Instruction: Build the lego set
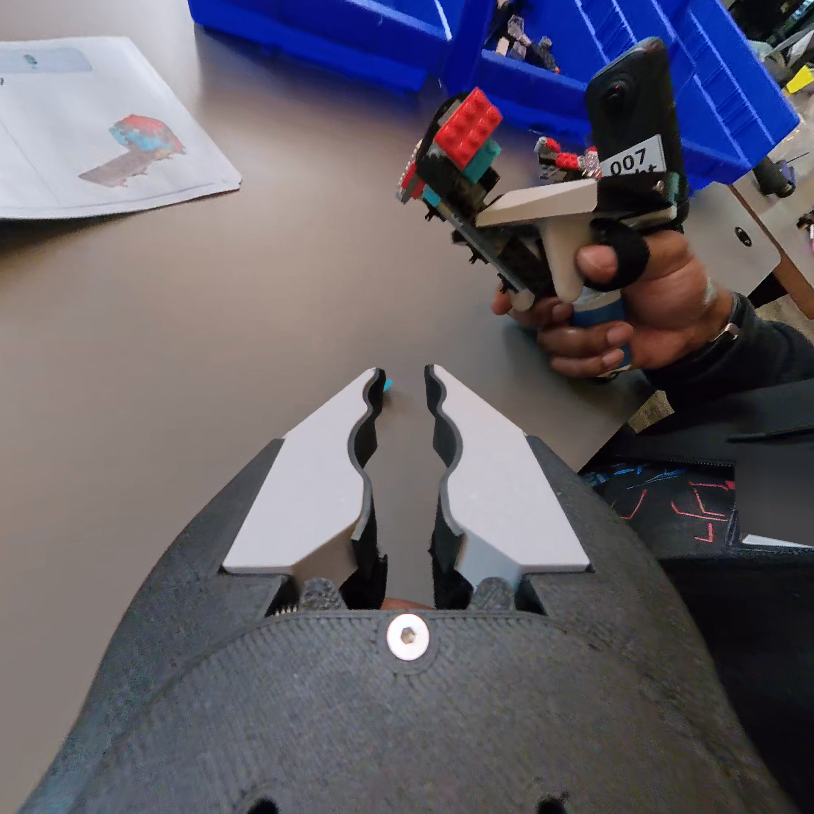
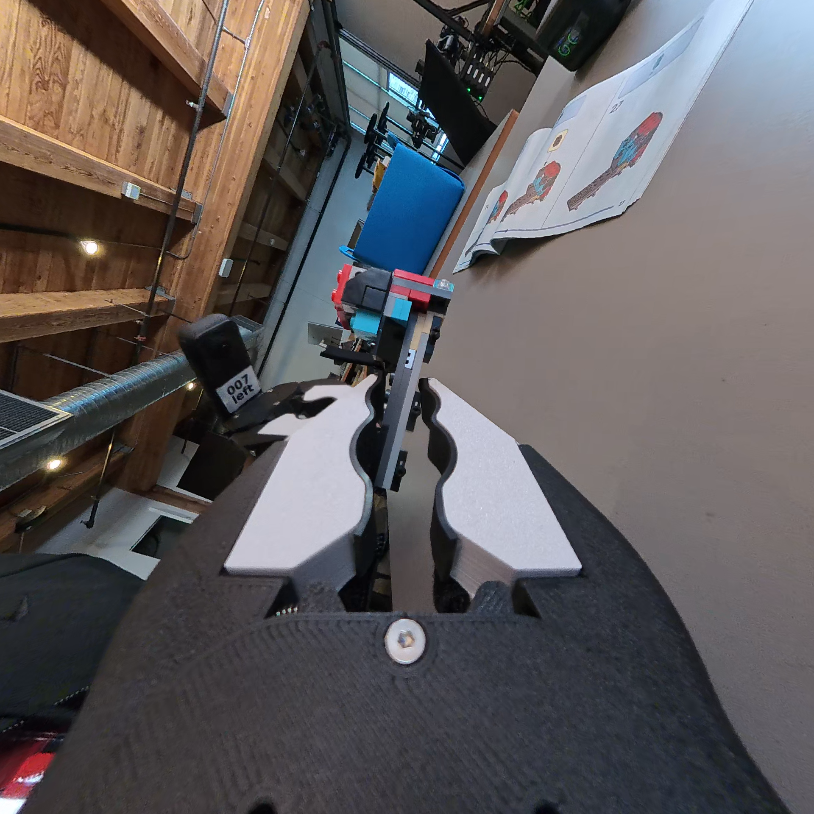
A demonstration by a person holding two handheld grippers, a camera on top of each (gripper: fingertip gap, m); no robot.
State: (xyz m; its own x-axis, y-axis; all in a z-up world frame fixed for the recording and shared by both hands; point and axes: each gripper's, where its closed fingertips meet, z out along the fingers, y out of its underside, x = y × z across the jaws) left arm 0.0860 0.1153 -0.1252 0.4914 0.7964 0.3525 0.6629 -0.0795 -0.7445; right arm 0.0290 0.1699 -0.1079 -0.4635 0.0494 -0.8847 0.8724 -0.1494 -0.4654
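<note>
The right hand-held gripper (image 2: 398, 383) is clenched on the lego model (image 2: 396, 317): its two grey fingers (image 2: 480, 475) pinch the model's long, thin grey-and-black base plate edge-on, with only the plate's thickness between the jaws. The blocky end of the model, made of red, teal and black bricks, sticks out past the fingertips. In the left wrist view the same lego model (image 1: 458, 149) is carried clear of the desk (image 1: 220, 352) by that right hand-held gripper (image 1: 493, 220), which a person's hand (image 1: 638, 308) grips by its handle; a red studded brick sits on top of the model, and the plate runs down between the fingers toward the hand.

The left hand-held gripper (image 1: 403, 374) is released, its jaws a narrow gap apart and holding nothing. Its fingertips hang low over the desk, nearer the camera than the model, and a small teal piece (image 1: 389, 386) peeks out just beside the inner edge of the left fingertip; whether it touches the finger cannot be told.

An open instruction booklet (image 1: 101, 132) lies flat on the desk well to the left of the model. Blue storage bins (image 1: 550, 48) stand behind the model, one holding small loose parts. A small red-and-black sub-assembly (image 1: 559, 158) lies on the desk just behind the right hand-held gripper, in front of the bins.
</note>
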